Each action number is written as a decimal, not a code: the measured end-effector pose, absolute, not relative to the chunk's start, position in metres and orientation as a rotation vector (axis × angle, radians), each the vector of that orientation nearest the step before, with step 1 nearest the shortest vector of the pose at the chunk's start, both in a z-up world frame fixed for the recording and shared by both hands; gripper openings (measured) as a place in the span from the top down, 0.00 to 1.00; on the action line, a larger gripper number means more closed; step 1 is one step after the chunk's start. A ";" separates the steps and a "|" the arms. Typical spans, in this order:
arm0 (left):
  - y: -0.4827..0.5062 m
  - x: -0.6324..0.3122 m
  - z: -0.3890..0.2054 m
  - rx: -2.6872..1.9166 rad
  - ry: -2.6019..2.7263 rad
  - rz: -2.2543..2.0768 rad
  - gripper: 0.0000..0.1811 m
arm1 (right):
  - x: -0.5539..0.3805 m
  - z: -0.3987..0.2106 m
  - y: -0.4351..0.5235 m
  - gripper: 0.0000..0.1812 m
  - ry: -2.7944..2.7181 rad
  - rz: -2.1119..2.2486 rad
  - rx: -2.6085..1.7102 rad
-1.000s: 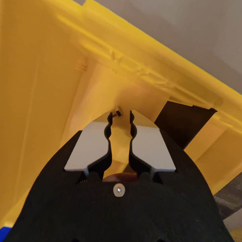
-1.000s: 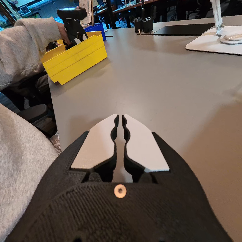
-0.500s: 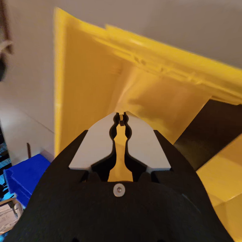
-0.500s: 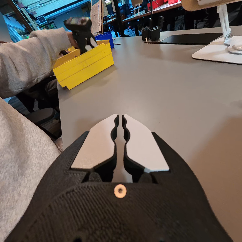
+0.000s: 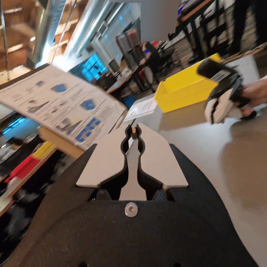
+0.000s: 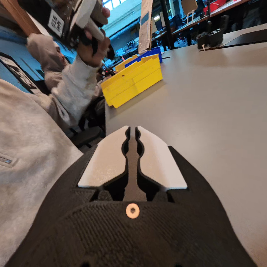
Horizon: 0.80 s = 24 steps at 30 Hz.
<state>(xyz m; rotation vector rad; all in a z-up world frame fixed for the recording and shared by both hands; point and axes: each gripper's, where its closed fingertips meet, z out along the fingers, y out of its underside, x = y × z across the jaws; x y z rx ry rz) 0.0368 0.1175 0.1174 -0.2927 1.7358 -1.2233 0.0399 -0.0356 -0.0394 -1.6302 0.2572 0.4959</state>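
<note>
Left gripper (image 5: 133, 130), a second ago down inside the yellow bin (image 6: 134, 80), is now raised clear, fingertips clenched on a small tan part (image 5: 134, 133). Right gripper (image 6: 132, 127) remains low over the grey table (image 6: 209, 115), fingers nearly closed, grasping nothing.

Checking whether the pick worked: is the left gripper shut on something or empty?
Shut on something: the left gripper pinches a small tan piece between its fingertips, lifted clear of the grey table.
</note>
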 end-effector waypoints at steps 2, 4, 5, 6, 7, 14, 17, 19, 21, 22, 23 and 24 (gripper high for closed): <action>0.069 0.034 0.101 -0.254 1.743 -1.338 0.95 | 0.032 -0.030 -0.039 0.94 0.248 0.545 -1.582; 0.031 0.031 0.088 -0.288 1.709 -1.500 0.95 | 0.022 -0.006 -0.046 0.80 0.168 0.573 -1.481; 0.017 0.029 0.086 -0.326 1.661 -1.604 0.95 | 0.020 0.005 -0.050 0.78 0.136 0.567 -1.446; 0.005 0.026 0.085 -0.389 1.607 -1.728 0.95 | 0.020 0.013 -0.055 0.79 0.123 0.564 -1.417; -0.007 0.024 0.083 -0.461 1.555 -1.876 0.96 | 0.023 0.018 -0.060 0.81 0.132 0.575 -1.385; -0.052 0.013 0.036 -0.607 1.601 -2.205 0.96 | 0.045 0.019 -0.074 0.86 0.293 0.771 -1.247; -0.067 0.009 0.020 -0.535 1.703 -2.127 0.96 | 0.036 0.007 -0.065 0.87 0.312 0.844 -1.314; -0.072 0.005 0.020 -0.508 1.697 -2.127 0.96 | 0.036 0.004 -0.062 0.89 0.408 0.998 -1.249; -0.071 0.003 0.020 -0.472 1.671 -2.055 0.96 | 0.040 0.003 -0.063 0.89 0.521 1.188 -1.106; -0.071 0.003 0.017 -0.444 1.674 -1.996 0.96 | 0.040 -0.001 -0.061 0.88 0.555 1.261 -1.077; -0.070 0.002 0.014 -0.414 1.686 -1.942 0.96 | 0.037 -0.005 -0.059 0.87 0.567 1.317 -1.073; -0.071 0.001 0.010 -0.386 1.709 -1.904 0.96 | 0.034 -0.008 -0.056 0.87 0.567 1.356 -1.085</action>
